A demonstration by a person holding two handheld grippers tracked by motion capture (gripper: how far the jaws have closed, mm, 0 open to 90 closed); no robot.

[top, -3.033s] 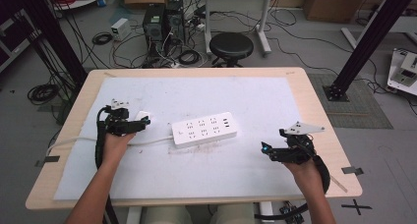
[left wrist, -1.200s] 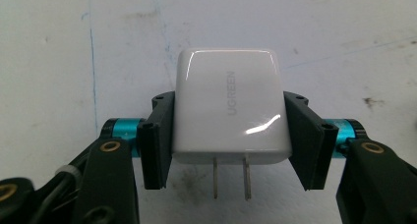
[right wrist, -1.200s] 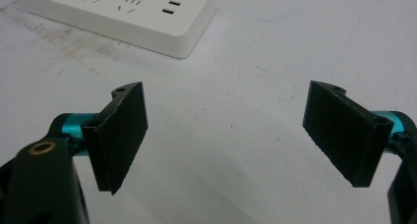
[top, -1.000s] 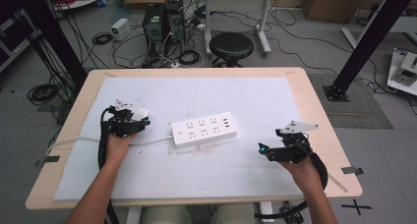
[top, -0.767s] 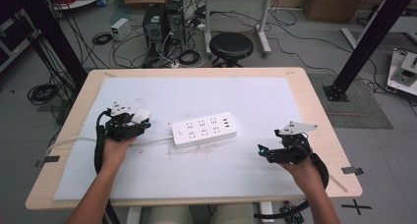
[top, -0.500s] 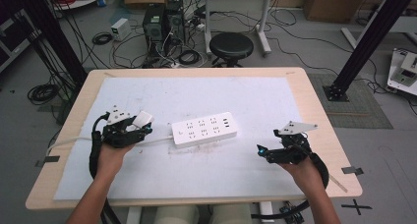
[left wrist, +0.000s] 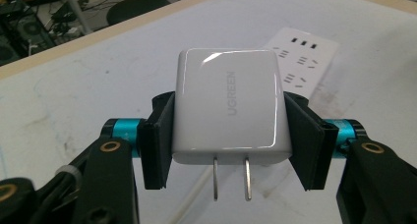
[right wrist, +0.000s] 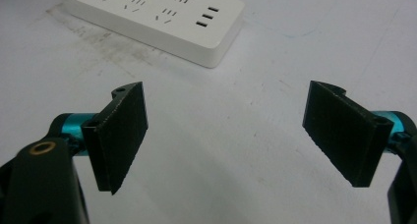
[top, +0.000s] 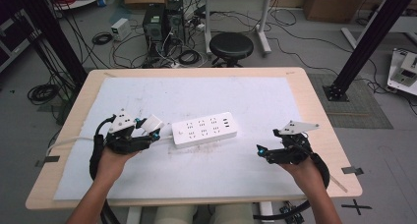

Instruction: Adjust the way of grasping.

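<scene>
Cables, computer towers and a black stool [top: 231, 46] crowd the floor beyond your worktop [top: 314, 111], a wooden slab covered almost to its edges by a white sheet [top: 216, 94]. Your left tongs [top: 147, 130] are clamped on a white charger [left wrist: 227, 106], its flat sides pressed between the two black pads; its two metal prongs point back toward the camera in the left gripper view, and the word UGREEN reads along its glossy face. From above, the charger [top: 152, 122] hangs just left of the white power strip [top: 204, 129], close to the strip's left end but apart from it. The strip lies near the middle of the sheet, slightly angled, with rows of sockets and three small slots at its right end; its white cord runs off to the left, under your left hand. Your right tongs [top: 260, 150] stand wide apart, holding nothing, low over bare sheet well right of the strip. Open sheet stretches between the strip and the worktop's far edge, and between the strip and your right hand [top: 305, 167].
</scene>
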